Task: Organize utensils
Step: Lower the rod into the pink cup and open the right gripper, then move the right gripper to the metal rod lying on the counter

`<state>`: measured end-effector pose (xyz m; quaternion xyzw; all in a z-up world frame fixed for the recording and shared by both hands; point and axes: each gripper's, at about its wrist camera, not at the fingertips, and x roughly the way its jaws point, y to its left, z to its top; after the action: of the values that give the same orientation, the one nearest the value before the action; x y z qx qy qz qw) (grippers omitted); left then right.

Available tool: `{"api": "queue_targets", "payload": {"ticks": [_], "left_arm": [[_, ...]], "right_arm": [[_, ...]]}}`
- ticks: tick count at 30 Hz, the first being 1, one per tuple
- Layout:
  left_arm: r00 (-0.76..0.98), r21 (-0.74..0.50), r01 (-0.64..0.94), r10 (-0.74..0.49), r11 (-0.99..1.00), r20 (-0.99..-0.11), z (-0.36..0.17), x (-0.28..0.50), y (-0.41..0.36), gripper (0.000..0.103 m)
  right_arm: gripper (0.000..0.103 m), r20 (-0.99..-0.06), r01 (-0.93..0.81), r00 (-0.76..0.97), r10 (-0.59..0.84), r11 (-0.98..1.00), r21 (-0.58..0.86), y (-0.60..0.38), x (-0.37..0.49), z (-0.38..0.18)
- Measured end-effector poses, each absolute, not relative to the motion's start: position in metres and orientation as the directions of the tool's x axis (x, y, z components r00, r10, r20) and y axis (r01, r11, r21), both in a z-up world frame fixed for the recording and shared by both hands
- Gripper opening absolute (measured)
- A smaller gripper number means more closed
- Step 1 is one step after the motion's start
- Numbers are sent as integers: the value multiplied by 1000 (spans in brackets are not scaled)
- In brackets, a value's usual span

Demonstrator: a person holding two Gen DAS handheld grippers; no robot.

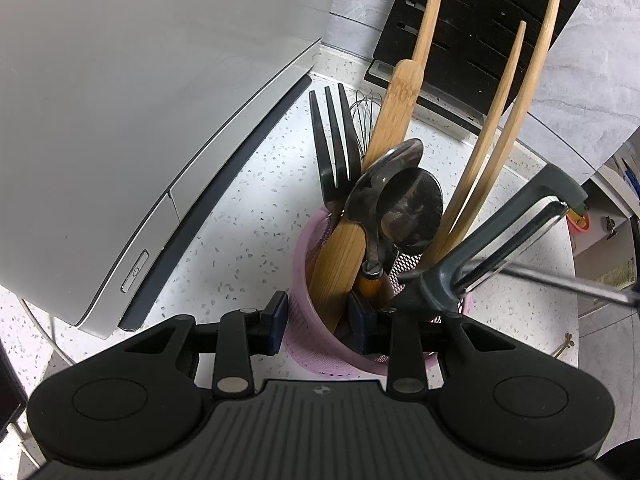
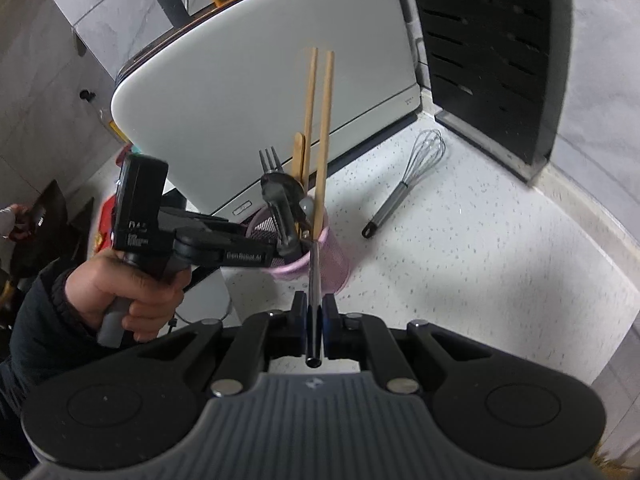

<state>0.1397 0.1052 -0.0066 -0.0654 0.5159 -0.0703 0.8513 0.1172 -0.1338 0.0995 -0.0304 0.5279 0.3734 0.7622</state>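
**Both jaws busy at the pink utensil cup**

Your left gripper (image 1: 318, 322) has its jaws partly apart and clamped over the near rim of the pink mesh cup (image 1: 304, 344), one pad outside the wall, the other inside among the handles. Your right gripper (image 2: 316, 322) has its jaws squeezed almost together on a thin metal handle (image 2: 315, 300), shiny and round like a tube, which runs forward from the pads to the cup's rim. From the left wrist camera that same handle (image 1: 568, 282) comes in from the right edge toward a grey Y-shaped peeler (image 1: 500, 240) leaning out of the cup; whether the two are one piece you can't tell from here.

The cup sits on the white speckled worktop (image 1: 248, 208), just beside a big grey appliance (image 1: 120, 120). Packed inside: a black plastic fork (image 1: 334, 148), a flat bamboo spatula (image 1: 394, 108), two glossy metal spoons (image 1: 400, 196) and a pair of long wooden chopsticks (image 1: 504, 100). A wire whisk (image 2: 404, 184) lies flat on the worktop, well apart from the cup, near a black slotted knife block (image 2: 484, 52).
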Motion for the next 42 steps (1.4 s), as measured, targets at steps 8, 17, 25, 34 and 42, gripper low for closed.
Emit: {"api": "queue_targets", "payload": {"ticks": [8, 17, 25, 34, 42], "left_arm": [[458, -177, 49, -179, 983, -870, -7, 140, 103, 37], [457, -175, 45, -176, 984, -872, -7, 141, 103, 37], [455, -177, 33, -172, 984, -874, -8, 142, 103, 37], [454, -180, 29, -173, 983, -874, -9, 143, 103, 37], [453, -178, 30, -172, 984, -875, -10, 145, 103, 37]], "right_arm": [[4, -851, -644, 173, 496, 711, 283, -92, 138, 104], [3, -852, -673, 227, 471, 709, 212, -56, 161, 125], [0, -816, -680, 270, 511, 701, 214, -19, 178, 127], [1, -811, -706, 316, 492, 693, 145, 15, 171, 91], [4, -674, -661, 409, 615, 709, 246, -68, 148, 143]]}}
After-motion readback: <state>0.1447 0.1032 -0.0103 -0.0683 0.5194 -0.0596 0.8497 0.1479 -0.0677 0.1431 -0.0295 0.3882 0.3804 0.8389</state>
